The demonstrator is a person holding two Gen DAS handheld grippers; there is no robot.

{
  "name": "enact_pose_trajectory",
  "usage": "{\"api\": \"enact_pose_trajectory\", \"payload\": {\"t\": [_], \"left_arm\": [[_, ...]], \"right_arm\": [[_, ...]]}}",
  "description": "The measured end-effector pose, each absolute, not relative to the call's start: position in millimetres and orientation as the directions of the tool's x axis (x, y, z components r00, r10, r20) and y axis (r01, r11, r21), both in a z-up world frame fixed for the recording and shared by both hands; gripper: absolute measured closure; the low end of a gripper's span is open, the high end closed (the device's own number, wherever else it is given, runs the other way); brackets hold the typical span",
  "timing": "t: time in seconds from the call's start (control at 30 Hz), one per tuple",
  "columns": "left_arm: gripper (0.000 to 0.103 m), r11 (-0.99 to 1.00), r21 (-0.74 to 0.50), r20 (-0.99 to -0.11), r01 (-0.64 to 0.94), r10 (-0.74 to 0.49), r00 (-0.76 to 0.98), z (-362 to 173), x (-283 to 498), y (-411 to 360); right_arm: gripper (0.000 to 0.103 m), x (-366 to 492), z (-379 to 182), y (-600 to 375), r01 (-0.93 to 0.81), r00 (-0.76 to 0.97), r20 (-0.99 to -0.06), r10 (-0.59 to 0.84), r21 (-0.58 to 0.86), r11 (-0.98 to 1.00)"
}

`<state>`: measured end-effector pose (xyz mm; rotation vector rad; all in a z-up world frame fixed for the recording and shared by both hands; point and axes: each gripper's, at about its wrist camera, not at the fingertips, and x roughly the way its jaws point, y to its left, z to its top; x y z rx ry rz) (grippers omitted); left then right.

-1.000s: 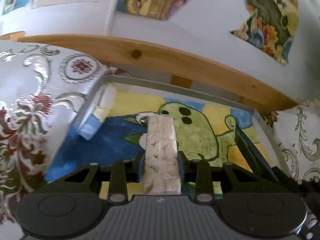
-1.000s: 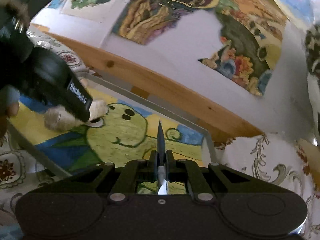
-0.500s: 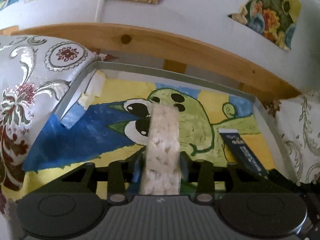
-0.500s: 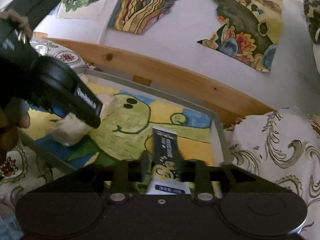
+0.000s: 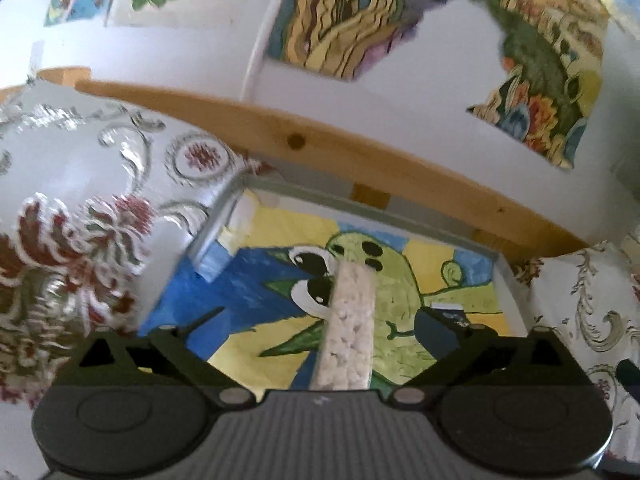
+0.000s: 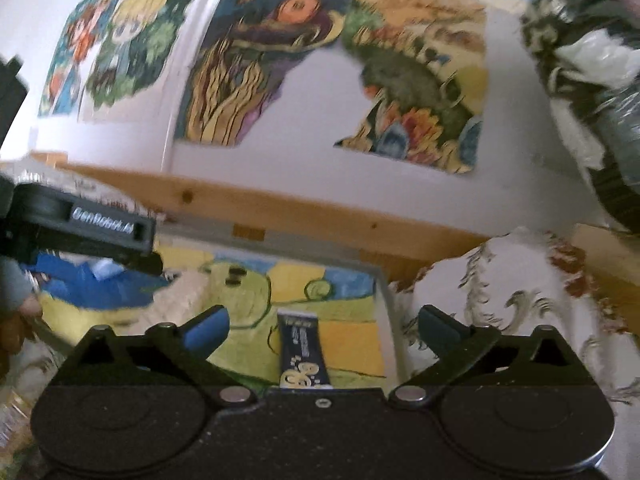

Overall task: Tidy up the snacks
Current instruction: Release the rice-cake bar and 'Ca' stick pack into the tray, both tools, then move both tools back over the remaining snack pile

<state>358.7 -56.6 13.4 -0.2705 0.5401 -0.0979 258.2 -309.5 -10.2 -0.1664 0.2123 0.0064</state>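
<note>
Both tongs wide open, holding nothing. Rice bar (image 5: 350,324) lies in tray (image 5: 360,200) btwn left tongs (image 5: 320,328); looks light, crumbly, so pinch long sides gently. Dark packet (image 6: 302,354) lies flat near tray's right rim, btwn right tongs (image 6: 324,330); prob slippery.

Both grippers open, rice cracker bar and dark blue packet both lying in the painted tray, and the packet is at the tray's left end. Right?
Not quite: the right wrist view shows the dark blue packet near the painted tray's right wall, not its left end. The rest holds: left gripper and right gripper open, rice cracker bar in the tray.
</note>
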Motion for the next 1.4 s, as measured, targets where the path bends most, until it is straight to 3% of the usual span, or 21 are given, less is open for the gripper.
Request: {"api": "enact_pose_trajectory", "payload": {"t": [0.33, 0.77, 1.17, 1.4], "left_arm": [[0.000, 0.978, -0.209, -0.430, 0.022, -0.112, 0.896, 39, 279, -45], [0.000, 0.975, -0.215, -0.363, 0.059, -0.136, 0.922, 46, 171, -21], [0.000, 0.980, -0.195, -0.358, 0.034, -0.103, 0.928, 34, 102, 7], [0.000, 0.985, -0.174, -0.399, 0.023, -0.092, 0.912, 18, 71, 23]], "right_arm": [[0.001, 182, 19, -309, 0.015, 0.982, -0.186, -0.031, -0.087, 0.996], [0.001, 80, 28, -305, 0.061, 0.981, -0.180, -0.067, -0.039, 0.997], [0.001, 16, 19, -283, 0.023, 0.973, -0.229, -0.023, -0.002, 1.000], [0.001, -5, 11, -277, 0.020, 0.960, -0.280, -0.018, 0.004, 1.000]]}}
